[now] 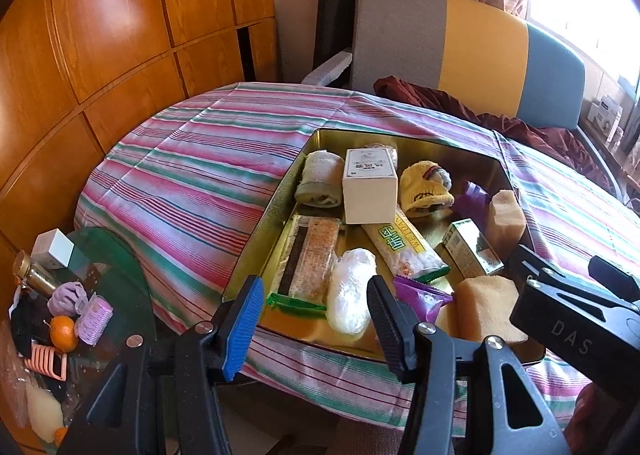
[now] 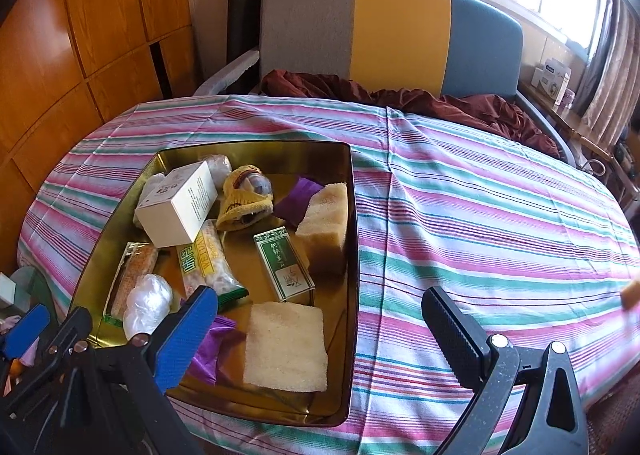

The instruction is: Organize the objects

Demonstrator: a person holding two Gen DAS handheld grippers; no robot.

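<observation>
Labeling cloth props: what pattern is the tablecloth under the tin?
Horizontal stripes of pink, green, white and thin red on the tablecloth; the right wrist view shows it best.

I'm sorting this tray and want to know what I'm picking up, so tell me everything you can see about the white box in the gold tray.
The white box is a plain cardboard carton, closed and uncrushed, with a small printed label on one end and fine print down one side. It lies tilted at the far left of the gold tray, propped on other items rather than flat. A rolled cloth sits at its left, a yellow knitted piece at its right, and its near edge overlaps a snack packet. Neither tongs touch it.
</observation>
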